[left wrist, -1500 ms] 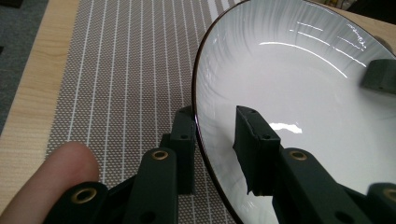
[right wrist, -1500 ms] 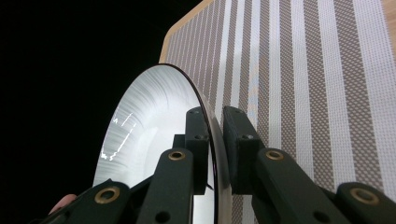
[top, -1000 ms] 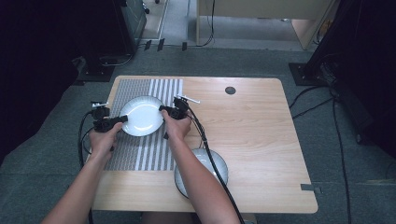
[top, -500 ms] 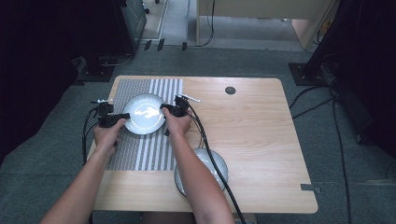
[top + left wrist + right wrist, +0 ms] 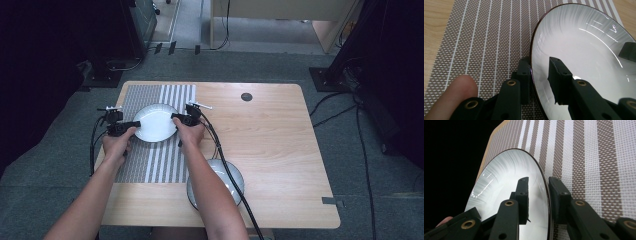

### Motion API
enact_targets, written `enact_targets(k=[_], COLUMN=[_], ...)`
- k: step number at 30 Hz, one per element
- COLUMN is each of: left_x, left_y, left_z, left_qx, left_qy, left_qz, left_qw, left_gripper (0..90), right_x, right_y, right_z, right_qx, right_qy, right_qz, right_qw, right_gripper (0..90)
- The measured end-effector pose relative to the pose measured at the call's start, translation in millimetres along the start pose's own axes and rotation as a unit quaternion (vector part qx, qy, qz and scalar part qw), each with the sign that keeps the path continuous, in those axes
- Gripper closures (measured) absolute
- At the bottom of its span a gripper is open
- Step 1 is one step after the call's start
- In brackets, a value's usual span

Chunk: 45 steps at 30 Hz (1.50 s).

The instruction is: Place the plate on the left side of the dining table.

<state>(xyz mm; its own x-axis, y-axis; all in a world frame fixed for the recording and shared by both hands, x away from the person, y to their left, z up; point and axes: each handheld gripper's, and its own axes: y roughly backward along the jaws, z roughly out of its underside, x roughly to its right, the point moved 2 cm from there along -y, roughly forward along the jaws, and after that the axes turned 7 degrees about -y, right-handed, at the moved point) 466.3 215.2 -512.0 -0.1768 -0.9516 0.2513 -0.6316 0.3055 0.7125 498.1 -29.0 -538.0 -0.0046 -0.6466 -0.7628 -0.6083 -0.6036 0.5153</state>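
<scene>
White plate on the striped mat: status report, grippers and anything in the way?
Left gripper shut on white plate rim. Right gripper astride opposite rim, jaws just opening. Plate down on striped mat. Nothing in the way.

My wooden bench, striped mat on its left, white plate on mat, grey bowl near my edge.

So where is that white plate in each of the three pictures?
High view: the plate lies left of centre on the striped mat, between the two grippers.
Left gripper view: it takes up the right half, its rim between the jaws.
Right gripper view: it sits left of centre, its rim between the jaws.
Shared landmark: the mat.
</scene>
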Motion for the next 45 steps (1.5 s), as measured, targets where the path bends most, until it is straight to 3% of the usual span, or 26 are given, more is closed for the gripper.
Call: enact_targets(k=[4,6,10,15,17,19,23,30,33,38,42,45], left_x=[-0.4,0.0,1.4,2.7,3.2,3.8,5.7,8.4,9.2,12.5,16.9,22.9], left_y=[2.0,4.3,11.4,22.7,27.2,32.1,42.5,58.7,69.1,76.9,81.9,84.9], left_z=[0.2,-0.1,-1.2,-2.7,-2.6,-2.5,-2.6,-0.5,2.7,11.6,19.5,24.8], left_qx=[0.004,0.005,0.008,0.021,0.027,0.031,0.043,0.052,0.056,0.054,0.055,0.056], left_qy=[-0.005,-0.006,-0.013,-0.009,-0.007,-0.010,-0.016,-0.027,-0.033,-0.044,-0.045,-0.066], left_qz=[0.014,0.017,0.021,0.027,0.027,0.028,0.028,0.032,0.031,0.030,0.034,0.028], left_qw=[0.9999,0.9998,0.9997,0.9994,0.9992,0.9991,0.9986,0.9978,0.9974,0.9971,0.9969,0.9959], left_gripper=[64.5,60.9,51.6,42.6,39.0,35.9,30.8,28.2,27.6,27.5,27.4,27.4], right_x=[-2.0,-4.2,-7.1,-10.6,-10.7,-9.7,-8.8,-7.5,-6.1,-2.2,-1.0,0.7], right_y=[2.0,4.6,12.6,28.4,34.7,39.6,50.3,74.5,84.8,104.4,118.2,126.8], right_z=[-0.3,-1.2,-4.3,-12.1,-14.8,-17.1,-18.9,-24.2,-26.2,-27.2,-24.4,-21.8], right_qx=[0.000,0.005,0.011,0.023,0.024,0.021,0.029,0.034,0.043,0.048,0.046,0.039], right_qy=[0.010,0.031,0.087,0.126,0.125,0.117,0.132,0.130,0.135,0.117,0.141,0.138], right_qz=[-0.006,0.003,0.042,0.065,0.060,0.041,0.033,0.010,0.021,0.024,0.027,0.024], right_qw=[0.9999,0.9995,0.9952,0.9896,0.9900,0.9920,0.9902,0.9909,0.9897,0.9917,0.9886,0.9893], right_gripper=[62.4,56.8,51.5,48.8,45.8,44.9,38.2,31.8,31.3,30.7,29.8,29.8])
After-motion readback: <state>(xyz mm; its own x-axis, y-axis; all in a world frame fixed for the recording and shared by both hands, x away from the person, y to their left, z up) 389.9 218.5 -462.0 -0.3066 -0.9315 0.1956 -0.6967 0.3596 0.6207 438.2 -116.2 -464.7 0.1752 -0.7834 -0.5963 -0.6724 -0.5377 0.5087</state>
